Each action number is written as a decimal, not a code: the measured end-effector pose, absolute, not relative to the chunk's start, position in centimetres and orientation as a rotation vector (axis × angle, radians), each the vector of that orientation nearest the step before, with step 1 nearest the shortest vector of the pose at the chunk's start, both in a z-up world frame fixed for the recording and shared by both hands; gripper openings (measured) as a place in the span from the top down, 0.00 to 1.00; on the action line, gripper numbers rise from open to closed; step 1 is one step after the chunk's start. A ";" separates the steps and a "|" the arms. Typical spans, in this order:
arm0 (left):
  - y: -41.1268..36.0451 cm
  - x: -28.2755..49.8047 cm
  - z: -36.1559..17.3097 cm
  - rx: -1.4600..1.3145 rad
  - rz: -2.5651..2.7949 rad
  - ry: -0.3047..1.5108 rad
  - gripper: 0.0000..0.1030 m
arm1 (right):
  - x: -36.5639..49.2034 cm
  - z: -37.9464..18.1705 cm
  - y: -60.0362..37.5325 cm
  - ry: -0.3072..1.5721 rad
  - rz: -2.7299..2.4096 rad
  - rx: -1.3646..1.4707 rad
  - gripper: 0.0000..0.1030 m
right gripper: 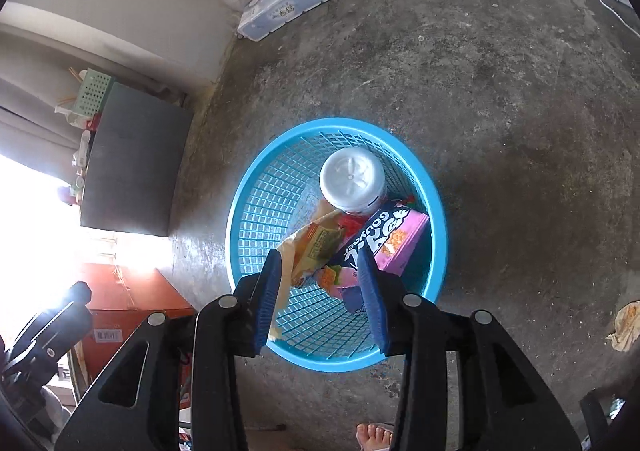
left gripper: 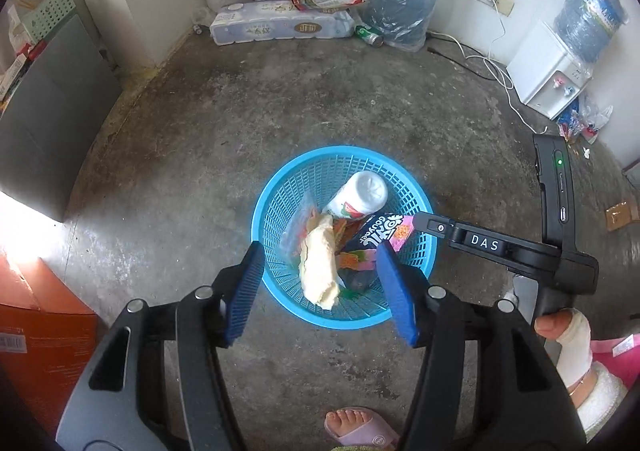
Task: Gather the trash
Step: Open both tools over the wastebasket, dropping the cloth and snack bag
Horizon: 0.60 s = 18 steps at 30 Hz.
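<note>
Both tools, left (left gripper: 320,287) and right (right gripper: 318,297), hang released over the blue basket (right gripper: 248,187), grasping nothing. We should lift them straight up, then go for the crumpled wrapper (right gripper: 626,325) on the floor at four o'clock of the basket.

Left gripper (left gripper: 320,287) above a round blue plastic mesh basket (left gripper: 280,191) of trash

Its blue ribbed fingers (left gripper: 245,291) stand apart, touching nothing; between them lie a crumpled pale yellow wrapper (left gripper: 318,267) and a dark blue-and-pink snack packet (left gripper: 378,237), a white plastic bottle (left gripper: 360,195) beyond the fingertips.

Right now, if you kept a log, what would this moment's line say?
left gripper: open, empty | right gripper: open, empty | both over basket | in basket: bottle, snack bags | can on floor
</note>
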<state>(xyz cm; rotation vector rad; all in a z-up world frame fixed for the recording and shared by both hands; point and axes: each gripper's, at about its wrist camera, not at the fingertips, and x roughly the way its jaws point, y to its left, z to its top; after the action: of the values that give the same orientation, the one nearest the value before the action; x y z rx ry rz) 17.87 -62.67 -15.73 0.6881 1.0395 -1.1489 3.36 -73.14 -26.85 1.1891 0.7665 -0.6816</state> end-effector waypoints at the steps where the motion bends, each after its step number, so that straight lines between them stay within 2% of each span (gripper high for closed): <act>1: -62.1 17.9 -14.8 0.686 -1.152 1.026 0.47 | 2.8 -26.5 -73.0 0.758 -0.682 1.186 0.62; 7: -56.6 17.6 -7.4 0.666 -1.192 0.931 0.47 | -0.4 -23.1 -70.1 0.741 -0.666 1.145 0.62; 11: -50.7 16.7 -1.4 0.652 -1.214 0.820 0.40 | -2.5 -19.3 -66.6 0.711 -0.637 1.095 0.61; 18: -37.6 15.3 5.7 0.487 -1.121 0.745 0.31 | -4.1 -11.6 -59.6 0.673 -0.540 0.951 0.38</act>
<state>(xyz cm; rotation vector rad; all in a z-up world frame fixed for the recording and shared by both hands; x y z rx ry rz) 15.28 -37.57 5.69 0.4866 0.7454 -1.1213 -4.12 -59.56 -11.55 0.9512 0.6732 -0.5398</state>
